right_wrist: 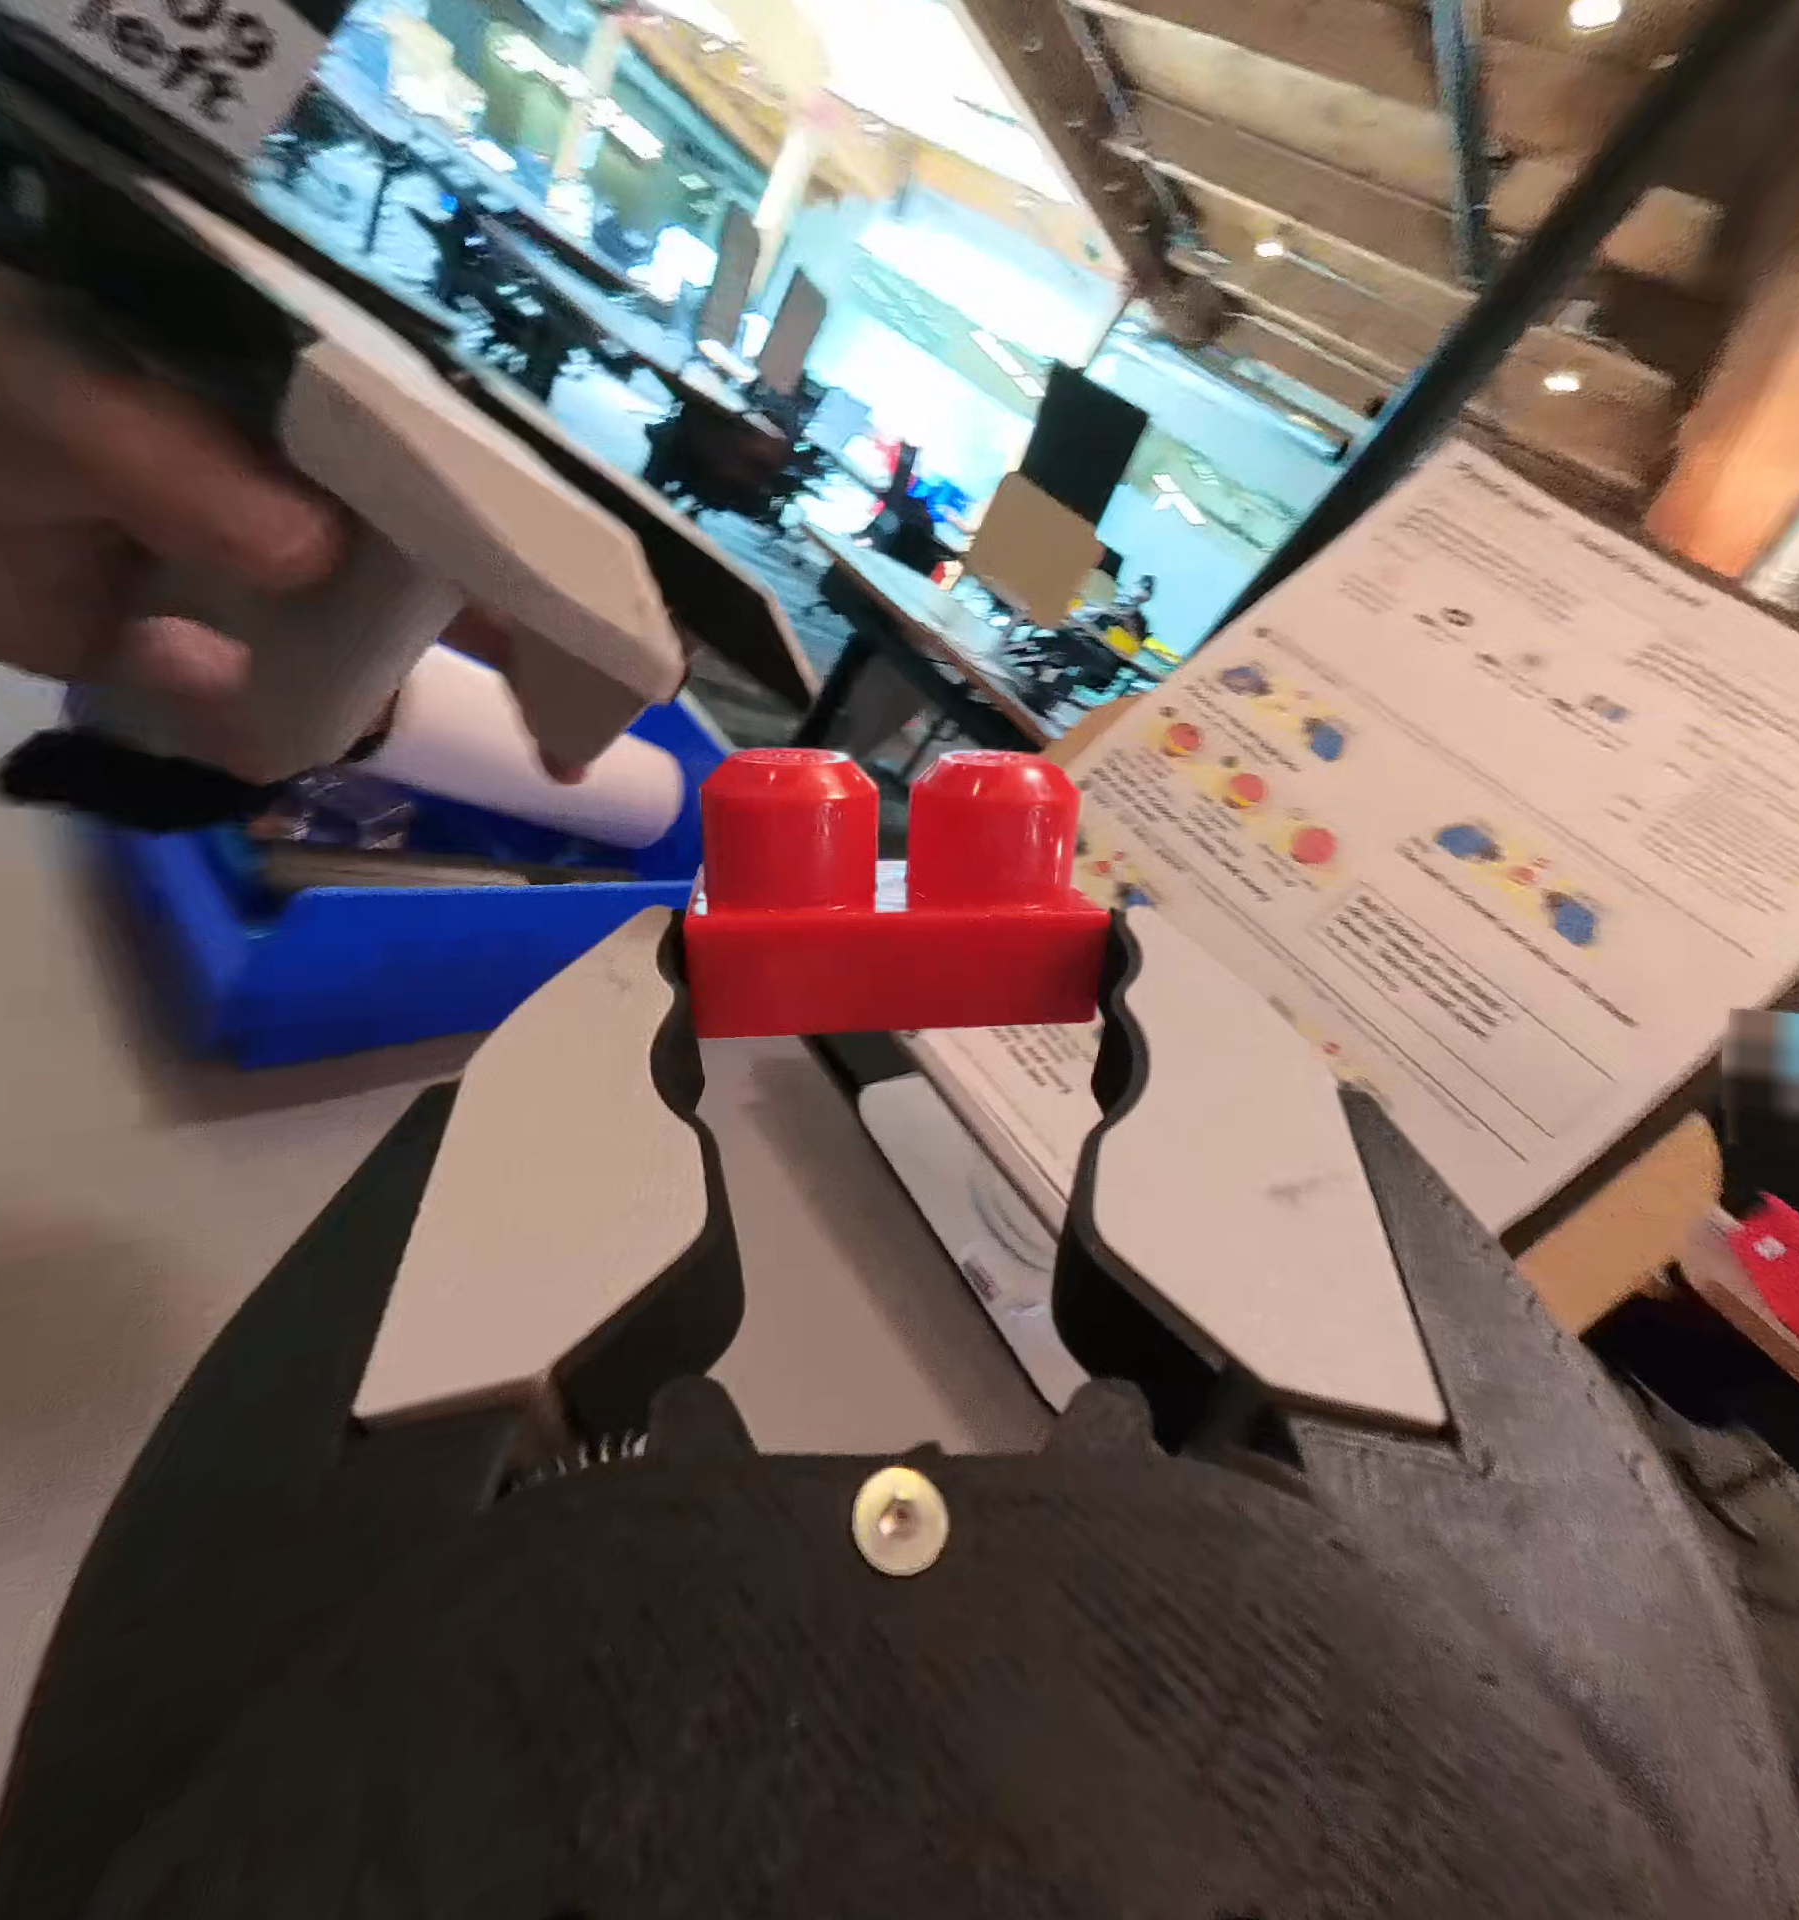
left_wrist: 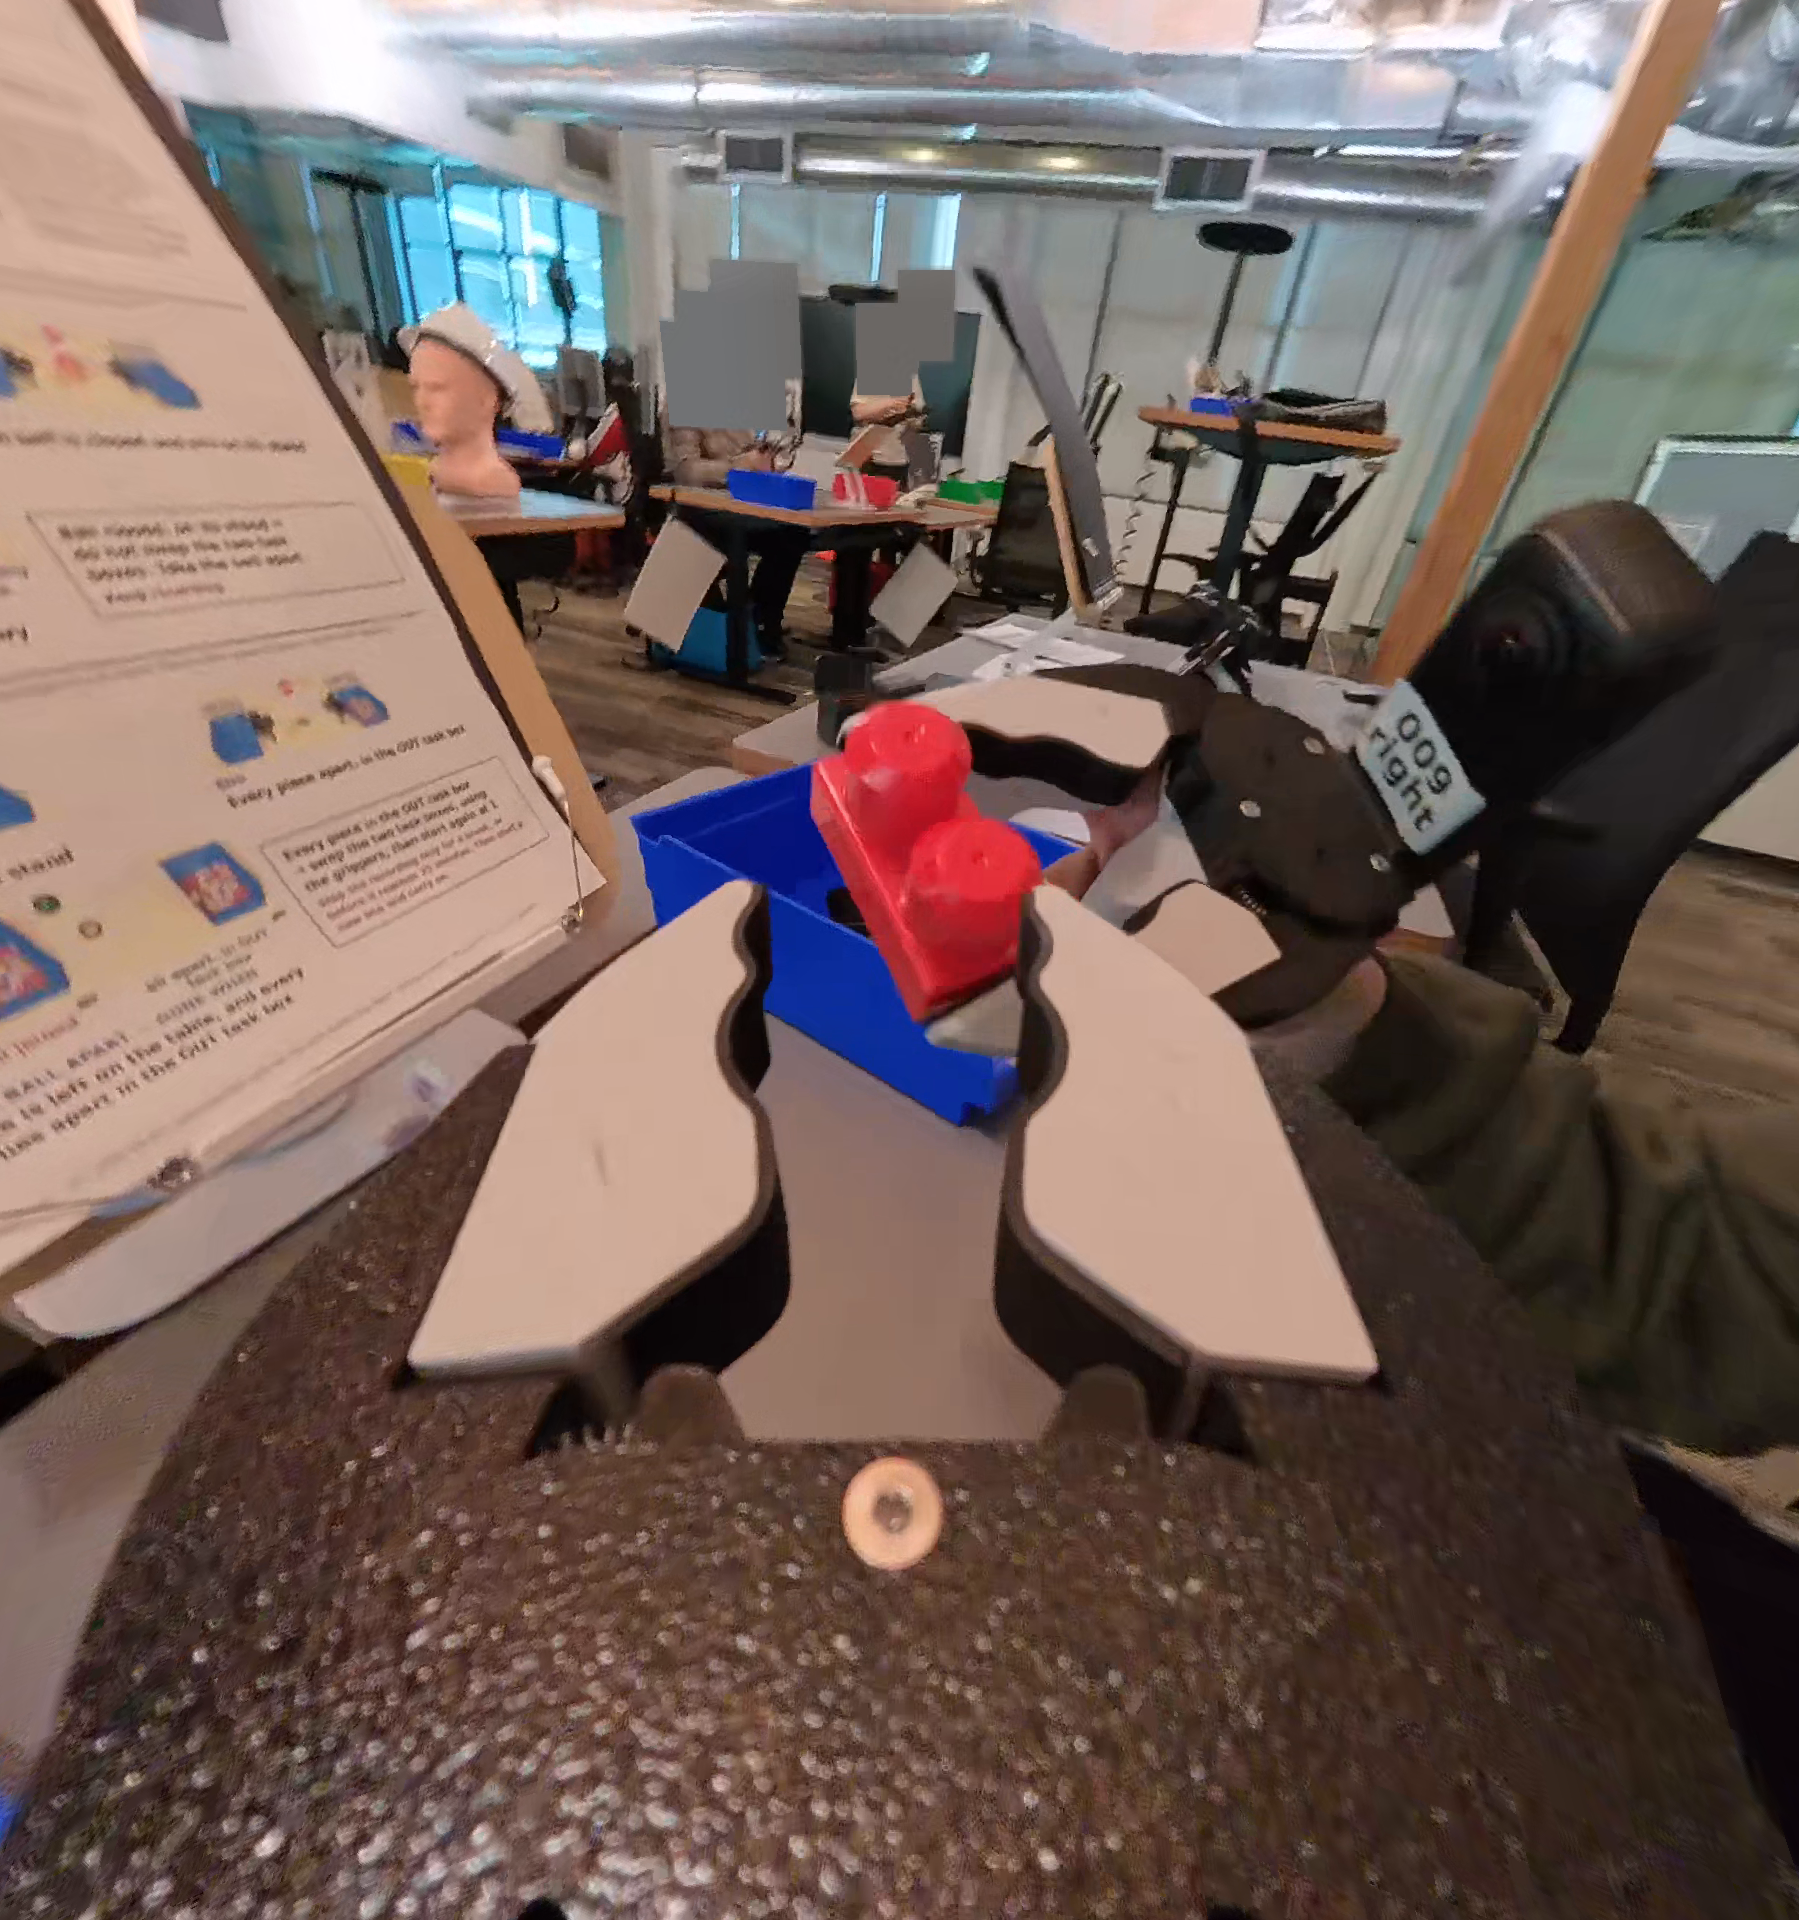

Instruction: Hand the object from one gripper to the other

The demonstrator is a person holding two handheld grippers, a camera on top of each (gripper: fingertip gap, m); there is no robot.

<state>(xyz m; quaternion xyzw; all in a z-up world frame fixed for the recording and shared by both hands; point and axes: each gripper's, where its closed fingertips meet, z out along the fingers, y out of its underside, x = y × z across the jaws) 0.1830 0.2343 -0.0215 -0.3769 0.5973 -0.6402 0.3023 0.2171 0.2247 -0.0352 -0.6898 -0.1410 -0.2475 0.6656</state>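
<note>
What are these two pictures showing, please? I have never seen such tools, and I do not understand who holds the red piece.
No robot is here: a person holds one hand tool in each hand, and each tool has two flat grey jaws and its own camera looking forward along them.

The right wrist view is from the right gripper. Its jaws are shut on the two ends of a red building block with two round studs on top.

The left wrist view is from the left gripper. Its jaws are open and empty, and the same block sits just ahead of them, held by the other tool coming in from the right.

Below, on a grey table, stands a blue bin with a few items inside. An instruction sheet leans on a board beside it.
</note>
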